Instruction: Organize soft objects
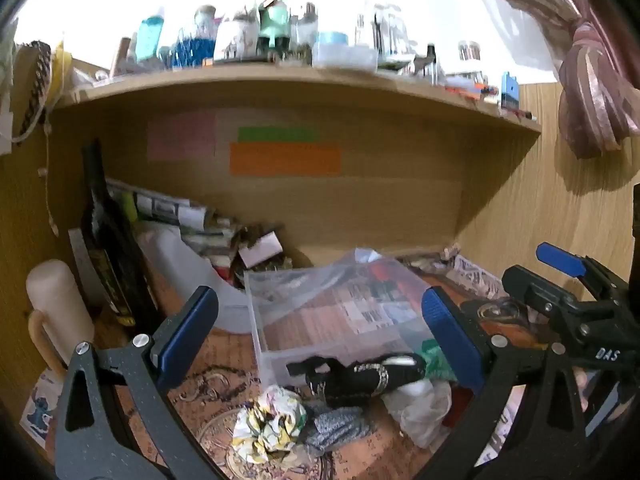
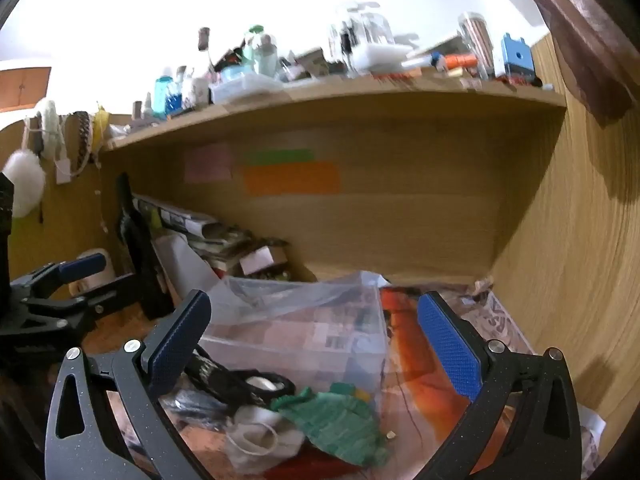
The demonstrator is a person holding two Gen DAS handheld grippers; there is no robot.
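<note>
A clear plastic box lined with a loose plastic bag stands on the desk; it also shows in the right wrist view. In front of it lies a heap of soft things: a black cloth piece with a beaded band, a floral scrunchie, a grey knit piece, a white cloth and a green cloth. My left gripper is open and empty above the heap. My right gripper is open and empty above the green cloth; it also shows at the right of the left wrist view.
A wooden shelf crowded with bottles and jars hangs over the desk. A dark bottle, a cream flask and stacked papers stand at the left. A wooden side wall closes the right.
</note>
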